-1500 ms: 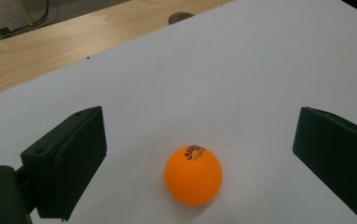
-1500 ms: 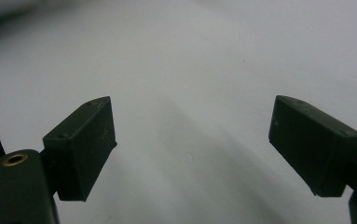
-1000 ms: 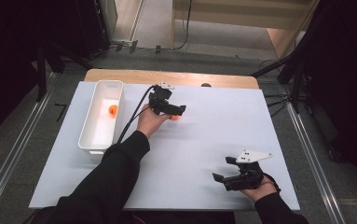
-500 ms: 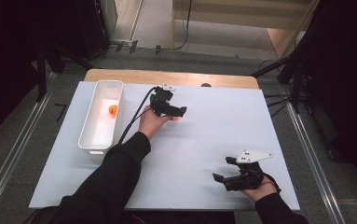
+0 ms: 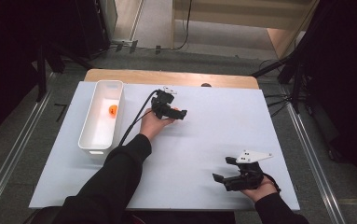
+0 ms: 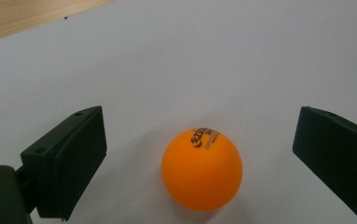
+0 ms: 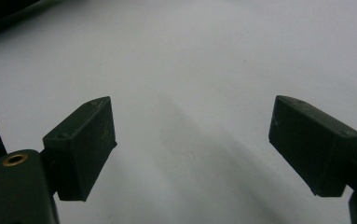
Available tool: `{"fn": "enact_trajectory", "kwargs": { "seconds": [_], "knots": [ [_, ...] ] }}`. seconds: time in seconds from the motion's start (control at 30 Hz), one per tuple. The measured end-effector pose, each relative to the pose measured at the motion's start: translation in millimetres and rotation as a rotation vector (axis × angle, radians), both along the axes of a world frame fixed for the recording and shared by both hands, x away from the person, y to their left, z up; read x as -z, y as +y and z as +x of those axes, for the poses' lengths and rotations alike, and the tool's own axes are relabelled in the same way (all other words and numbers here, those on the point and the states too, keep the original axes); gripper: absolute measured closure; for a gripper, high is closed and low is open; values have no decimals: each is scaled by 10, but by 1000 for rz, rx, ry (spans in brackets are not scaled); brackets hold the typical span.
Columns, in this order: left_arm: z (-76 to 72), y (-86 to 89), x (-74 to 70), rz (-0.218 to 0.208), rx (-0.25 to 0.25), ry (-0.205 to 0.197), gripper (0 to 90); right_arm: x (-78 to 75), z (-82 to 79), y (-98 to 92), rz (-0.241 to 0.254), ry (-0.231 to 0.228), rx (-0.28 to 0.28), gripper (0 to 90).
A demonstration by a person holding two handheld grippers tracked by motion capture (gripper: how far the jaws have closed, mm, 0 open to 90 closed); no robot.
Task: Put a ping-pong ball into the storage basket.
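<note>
— White table [image 5: 190, 154]: what surrounds the ball [image 6: 202, 169]?
— Bare tabletop; a white tray [image 5: 90, 135] holding another orange ball [image 5: 113, 110] sits well left.
— And the grippers?
— Left gripper [image 6: 199, 154] straddles the ball, jaws wide, not touching; right gripper [image 5: 226, 169] rests wide open near the front edge.

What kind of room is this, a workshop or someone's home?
Probably a lab or recording studio, not a home: a white-topped table stands between black curtains, with stand legs and cables on the grey floor. A person works black hand-held tongs over an orange ping-pong ball.
</note>
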State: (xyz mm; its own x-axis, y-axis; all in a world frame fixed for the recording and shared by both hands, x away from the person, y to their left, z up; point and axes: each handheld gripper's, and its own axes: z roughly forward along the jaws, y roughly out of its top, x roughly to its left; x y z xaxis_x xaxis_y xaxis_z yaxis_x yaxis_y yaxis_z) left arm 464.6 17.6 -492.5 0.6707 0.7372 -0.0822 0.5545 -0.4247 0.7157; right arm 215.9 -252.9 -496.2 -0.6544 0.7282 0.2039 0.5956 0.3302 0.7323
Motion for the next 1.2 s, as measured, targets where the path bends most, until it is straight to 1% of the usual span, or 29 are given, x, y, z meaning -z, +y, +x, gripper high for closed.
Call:
{"fn": "enact_trajectory", "kwargs": {
  "seconds": [0.07,0.27,0.37,0.47,0.53,0.6,0.63,0.7,0.87,1.07,1.1,1.2],
  "knots": [
    [-3,-3,18,9,-1,-1,30,1,0,-2,-3,-2,-2,131],
    [-8,5,72,11,-10,-4,31,2,0,0,1,1,0,131],
    [-14,-7,100,33,-2,-12,31,1,0,0,-1,0,-1,131],
    [-23,-22,125,31,-1,-3,31,1,0,0,-1,1,1,131],
    [-30,-34,137,39,3,-1,31,4,3,-2,-3,0,-3,131],
    [-43,-44,155,50,4,-16,54,2,1,-2,-5,-1,-3,132],
    [-44,-46,170,59,7,-17,58,2,0,-2,-4,0,-3,131],
    [-46,-48,196,72,10,-7,58,3,0,-1,0,0,1,131],
    [-76,-76,224,124,27,-46,61,4,1,-3,-3,-1,-2,132],
    [-80,-72,225,117,21,-46,64,6,1,-3,-4,-2,-4,131],
    [-83,-64,226,114,15,-53,74,6,1,-3,-2,-1,-3,132],
    [-94,-30,218,90,-18,-58,157,9,2,-5,-3,0,-2,131]
  ]
}}
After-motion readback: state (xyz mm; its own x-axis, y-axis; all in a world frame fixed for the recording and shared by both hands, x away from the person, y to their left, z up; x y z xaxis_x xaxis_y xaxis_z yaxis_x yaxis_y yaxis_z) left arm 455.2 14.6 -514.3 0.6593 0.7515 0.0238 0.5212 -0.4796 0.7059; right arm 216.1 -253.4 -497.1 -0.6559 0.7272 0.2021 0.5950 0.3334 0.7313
